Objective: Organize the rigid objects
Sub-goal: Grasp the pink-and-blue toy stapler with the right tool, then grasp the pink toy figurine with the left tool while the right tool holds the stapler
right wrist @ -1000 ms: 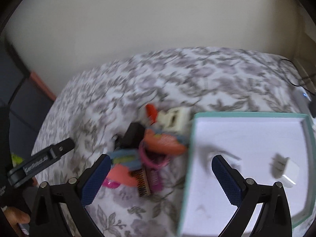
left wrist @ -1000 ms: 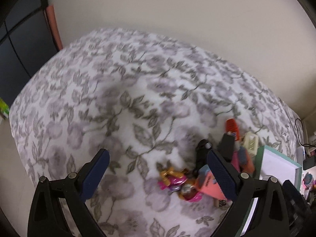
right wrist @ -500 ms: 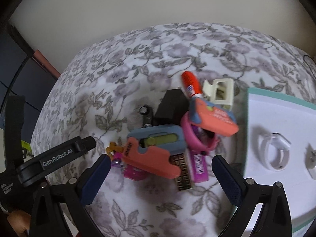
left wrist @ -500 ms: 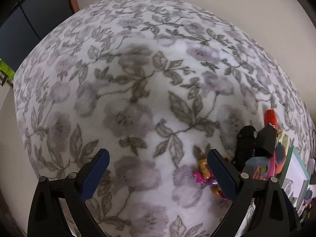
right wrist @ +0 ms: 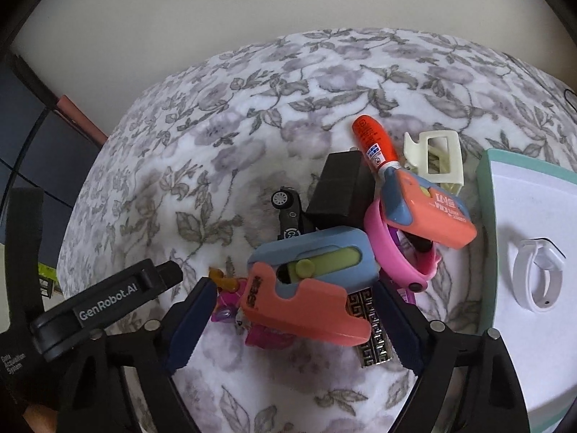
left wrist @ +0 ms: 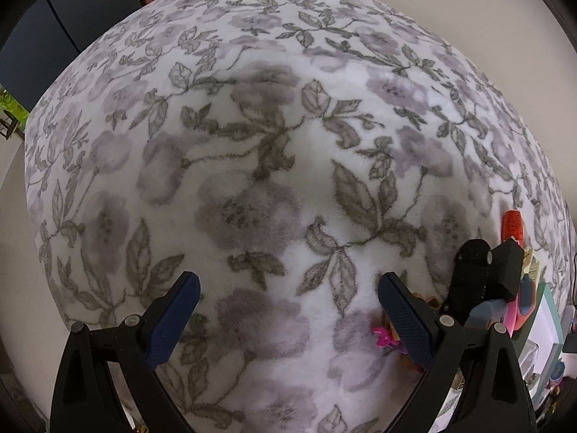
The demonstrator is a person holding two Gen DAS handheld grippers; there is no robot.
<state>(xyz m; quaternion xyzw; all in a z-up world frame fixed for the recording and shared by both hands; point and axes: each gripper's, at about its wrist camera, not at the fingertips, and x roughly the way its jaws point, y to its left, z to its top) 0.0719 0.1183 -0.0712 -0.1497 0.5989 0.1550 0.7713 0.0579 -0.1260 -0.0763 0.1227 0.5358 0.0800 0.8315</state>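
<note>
**Here, a pile of small things sits between the right claw's fingers**

Just above the right gripper [right wrist: 292,310], in the lower middle of the right wrist frame, lies the blue-and-coral cutter [right wrist: 306,285], a smooth plastic case with a pale green slider. Its lower edge falls between the two spread blue pads; whether either pad touches it I cannot tell. The claw holds nothing.

Around the cutter, heaped together: a pink wristband [right wrist: 393,249], a second coral-and-blue case [right wrist: 429,213], a matte black box [right wrist: 339,191], a black toy car [right wrist: 288,213], an orange tube [right wrist: 375,140], a cream hair claw [right wrist: 436,158] and a patterned metal lighter [right wrist: 371,335]. At the right edge stands a teal-rimmed tray [right wrist: 485,216] with a white ring [right wrist: 537,278] on its white floor.

The left gripper [left wrist: 285,310] is also spread wide and empty, over bare fuzzy floral blanket [left wrist: 252,144]; the pile lies at that frame's lower right, beyond its right finger.
</note>
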